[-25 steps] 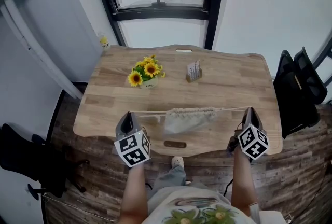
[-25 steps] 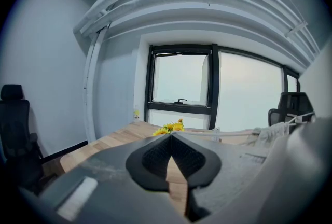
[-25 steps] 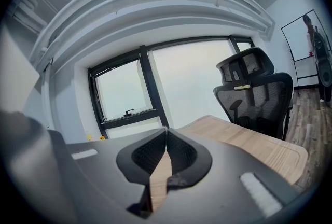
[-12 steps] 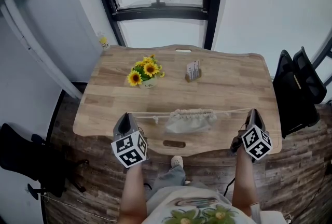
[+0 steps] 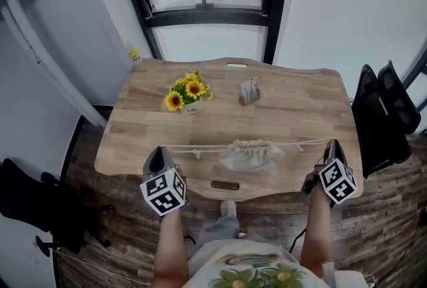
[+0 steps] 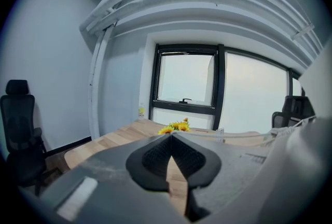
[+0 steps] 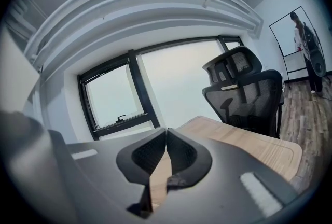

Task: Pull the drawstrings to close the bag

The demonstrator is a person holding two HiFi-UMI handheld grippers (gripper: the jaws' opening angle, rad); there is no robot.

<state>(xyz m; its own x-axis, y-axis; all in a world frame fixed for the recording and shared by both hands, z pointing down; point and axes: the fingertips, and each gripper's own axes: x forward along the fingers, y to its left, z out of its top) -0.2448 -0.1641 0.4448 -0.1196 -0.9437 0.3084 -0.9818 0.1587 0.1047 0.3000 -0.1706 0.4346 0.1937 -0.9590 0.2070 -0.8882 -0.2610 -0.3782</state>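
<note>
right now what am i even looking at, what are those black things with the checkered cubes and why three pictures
No robot here: a person holds hand-operated tongs in each hand, and the patterned cubes are part of them. The view from above comes from a camera on the person's head, looking down. The other two come from cameras riding on the tongs, looking along their jaws. On the wooden table lie a small cloth bag, a pot of sunflowers and a small card stand. The left tongs and right tongs are both shut, each pinching one end of the drawstrings, which stretch taut from the bag's gathered mouth. An office chair stands to the right.
</note>
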